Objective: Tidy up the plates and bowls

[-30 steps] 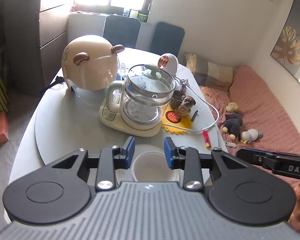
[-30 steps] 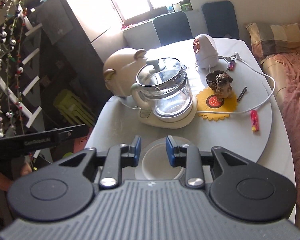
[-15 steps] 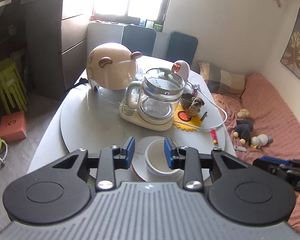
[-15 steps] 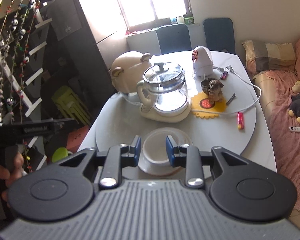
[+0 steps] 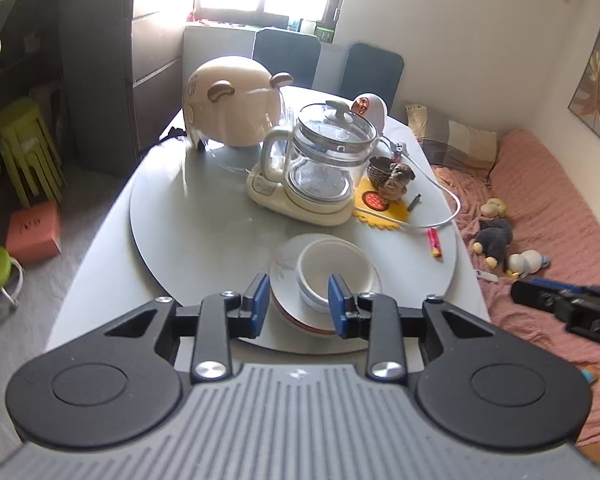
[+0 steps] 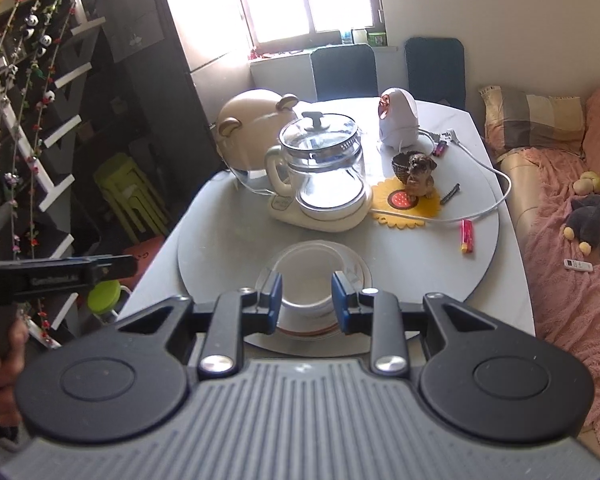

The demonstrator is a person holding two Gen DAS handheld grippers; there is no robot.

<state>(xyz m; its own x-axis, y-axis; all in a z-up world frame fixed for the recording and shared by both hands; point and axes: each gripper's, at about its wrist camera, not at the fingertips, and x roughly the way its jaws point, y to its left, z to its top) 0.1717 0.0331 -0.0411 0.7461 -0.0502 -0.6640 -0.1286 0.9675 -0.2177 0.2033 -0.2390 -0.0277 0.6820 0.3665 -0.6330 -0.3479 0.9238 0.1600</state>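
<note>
1. White bowl (image 5: 331, 270) sits in stacked plates (image 5: 284, 268) at the worktop (image 5: 204, 232) near edge.
2. Left claw (image 5: 299, 300) released, empty (hovering short of the stack).
3. Right claw (image 6: 306, 298) likewise parted, gripping nothing.

Both grippers, left (image 5: 299, 300) & right (image 6: 307, 302), pulled back from bowl (image 5: 332, 270) on plates (image 5: 284, 268).
</note>
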